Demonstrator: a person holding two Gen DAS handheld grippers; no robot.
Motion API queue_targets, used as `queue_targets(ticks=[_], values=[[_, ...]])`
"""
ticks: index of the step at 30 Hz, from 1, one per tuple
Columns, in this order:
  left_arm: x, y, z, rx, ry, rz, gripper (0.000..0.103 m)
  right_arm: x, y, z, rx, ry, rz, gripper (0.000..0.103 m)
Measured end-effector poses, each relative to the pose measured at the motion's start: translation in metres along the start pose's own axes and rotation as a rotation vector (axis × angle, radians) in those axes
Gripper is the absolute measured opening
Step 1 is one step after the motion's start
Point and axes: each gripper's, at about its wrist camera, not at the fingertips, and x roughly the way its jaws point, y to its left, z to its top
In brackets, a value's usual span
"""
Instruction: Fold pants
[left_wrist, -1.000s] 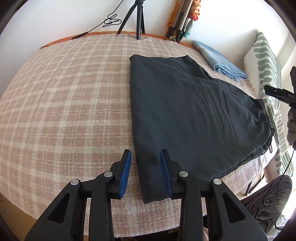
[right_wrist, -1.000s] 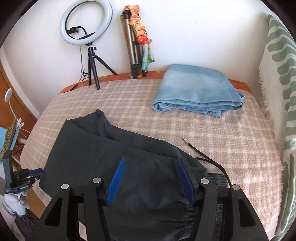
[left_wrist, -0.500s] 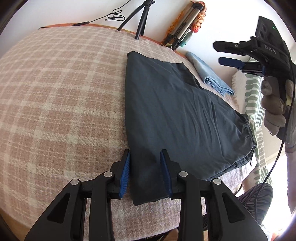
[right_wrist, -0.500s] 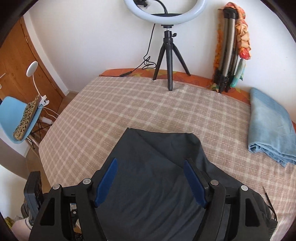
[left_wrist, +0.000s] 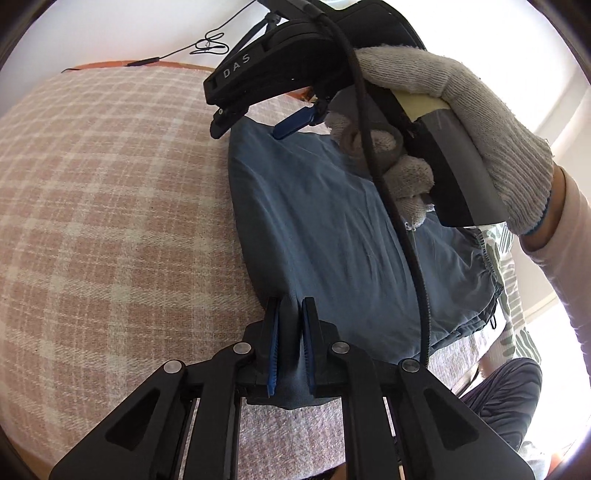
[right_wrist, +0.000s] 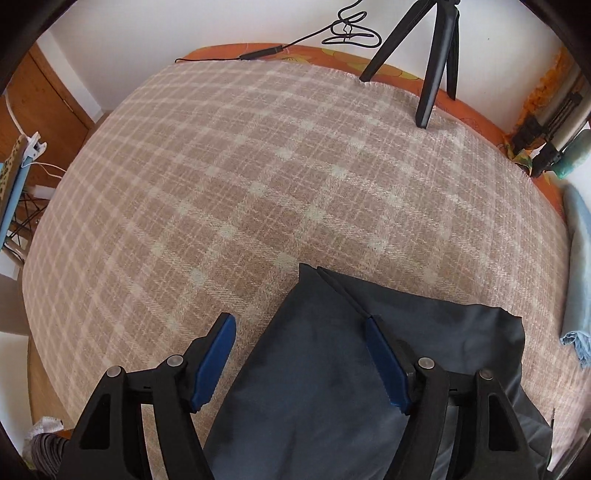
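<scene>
Dark slate pants (left_wrist: 332, 236) lie folded lengthwise on the plaid bed cover (left_wrist: 110, 206). My left gripper (left_wrist: 290, 314) is shut on the pants' near leg end, with cloth pinched between its blue pads. My right gripper (right_wrist: 299, 336) is open and hovers over the far leg-end corner of the pants (right_wrist: 332, 354), its fingers astride the left edge of the cloth. It also shows in the left wrist view (left_wrist: 255, 110), held in a gloved hand above the far end. The elastic waistband (left_wrist: 487, 273) lies at the right.
A tripod (right_wrist: 432, 62) and a cable (right_wrist: 266, 51) stand at the bed's far edge. A folded light blue cloth (right_wrist: 580, 295) lies at the right. A patterned pillow (left_wrist: 513, 302) is beyond the waistband. A wooden door (right_wrist: 48, 107) and a chair (right_wrist: 14, 177) are to the left.
My left gripper closed on the near leg end. My right gripper swung across from the waistband side to the far leg end and came lower over it.
</scene>
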Motion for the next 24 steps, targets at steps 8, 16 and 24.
queue_targets(ticks=[8, 16, 24], values=[[0.001, -0.010, -0.002, 0.041, -0.010, 0.029, 0.010, 0.018, 0.017, 0.004, -0.052, 0.040, -0.082, 0.070], [0.003, -0.001, -0.003, -0.001, -0.022, 0.109, 0.052, 0.008, -0.003, 0.004, -0.008, 0.004, -0.056, 0.012], [0.002, -0.006, -0.002, -0.010, -0.012, 0.056, 0.003, -0.032, -0.042, -0.014, 0.072, -0.096, 0.057, 0.004]])
